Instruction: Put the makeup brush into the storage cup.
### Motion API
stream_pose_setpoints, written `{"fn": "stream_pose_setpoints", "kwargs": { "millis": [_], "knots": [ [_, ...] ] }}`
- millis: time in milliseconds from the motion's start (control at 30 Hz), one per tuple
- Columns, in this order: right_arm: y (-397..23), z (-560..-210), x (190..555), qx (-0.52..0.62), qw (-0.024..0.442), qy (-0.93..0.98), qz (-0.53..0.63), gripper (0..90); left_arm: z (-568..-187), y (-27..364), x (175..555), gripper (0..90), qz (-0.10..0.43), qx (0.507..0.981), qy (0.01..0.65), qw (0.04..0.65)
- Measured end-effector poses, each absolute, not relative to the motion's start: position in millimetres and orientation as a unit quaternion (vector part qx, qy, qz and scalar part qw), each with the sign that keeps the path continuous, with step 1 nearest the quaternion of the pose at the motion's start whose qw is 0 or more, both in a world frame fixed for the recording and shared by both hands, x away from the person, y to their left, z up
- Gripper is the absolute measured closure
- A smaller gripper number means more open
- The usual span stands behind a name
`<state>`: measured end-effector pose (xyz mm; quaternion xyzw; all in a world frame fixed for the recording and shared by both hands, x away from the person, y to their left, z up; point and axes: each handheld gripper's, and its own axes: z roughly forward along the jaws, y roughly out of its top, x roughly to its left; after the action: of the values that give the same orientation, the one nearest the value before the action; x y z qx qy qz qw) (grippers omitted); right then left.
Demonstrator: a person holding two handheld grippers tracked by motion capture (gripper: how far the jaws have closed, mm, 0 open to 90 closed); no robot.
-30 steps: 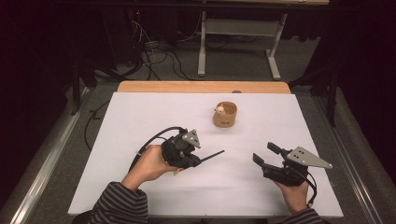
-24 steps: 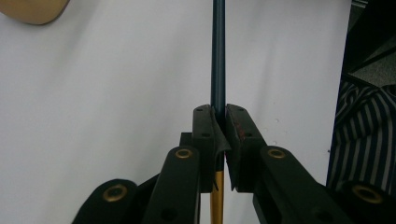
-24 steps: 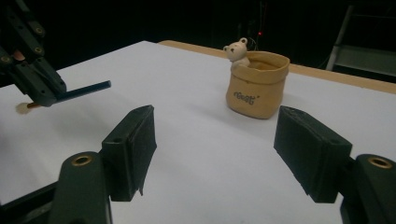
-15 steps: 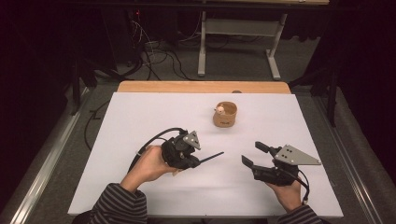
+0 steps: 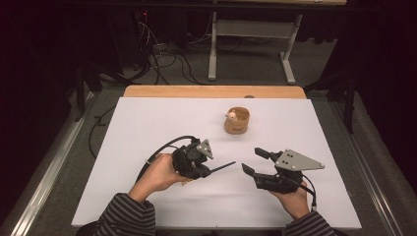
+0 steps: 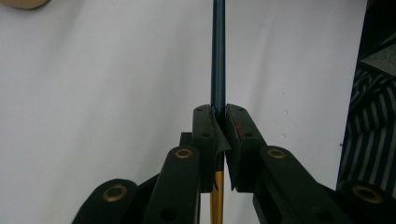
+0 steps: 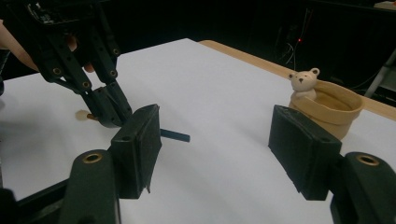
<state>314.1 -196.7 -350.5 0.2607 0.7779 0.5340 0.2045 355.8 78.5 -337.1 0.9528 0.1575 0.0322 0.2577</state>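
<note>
Left tongs (image 5: 212,169) are clamped on a thin dark pencil (image 5: 223,166), whose blue-black shaft runs out past the pads toward the middle of the white counter (image 5: 147,123). From the left gripper view the shaft (image 6: 218,56) stands straight up between the closed pads, with a yellow stretch of it showing below them. The person's left hand (image 5: 160,173) wraps the tool's body, and its cable loops back over the wrist.

Right tongs (image 5: 255,161) stand wide with nothing between the pads; their jaws have just been closing a little. They point toward the pencil's free end, near it but apart from it. In the right gripper view the pencil tip (image 7: 175,136) lies just beyond the left pad.

Farther back on the counter sits a small tan pot with a bear figure on its rim (image 5: 237,120), well apart from both tools.
</note>
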Motion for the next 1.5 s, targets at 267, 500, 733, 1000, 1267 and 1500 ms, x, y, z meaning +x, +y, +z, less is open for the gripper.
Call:
{"fn": "stream_pose_setpoints", "kwargs": {
  "millis": [267,500,733,1000,1267,1500],
  "knots": [
    [-185,-350,317,0.242,0.203,0.790,0.525,38.2,-340,77,357,82.9,0.031,0.955,0.158,0.251],
    [-173,-351,317,0.216,0.205,0.806,0.512,42.0,-343,77,358,82.9,0.028,0.956,0.160,0.246],
    [-160,-351,320,0.195,0.200,0.819,0.502,44.4,-342,77,357,82.9,0.029,0.955,0.158,0.249],
    [-145,-356,326,0.174,0.190,0.839,0.479,45.5,-341,77,356,83.0,0.030,0.955,0.155,0.251],
    [-139,-360,331,0.167,0.189,0.847,0.469,45.5,-342,77,358,82.9,0.026,0.955,0.155,0.250],
    [-135,-360,329,0.165,0.188,0.853,0.459,45.4,-338,76,355,82.9,0.030,0.954,0.152,0.256]
  ]
}}
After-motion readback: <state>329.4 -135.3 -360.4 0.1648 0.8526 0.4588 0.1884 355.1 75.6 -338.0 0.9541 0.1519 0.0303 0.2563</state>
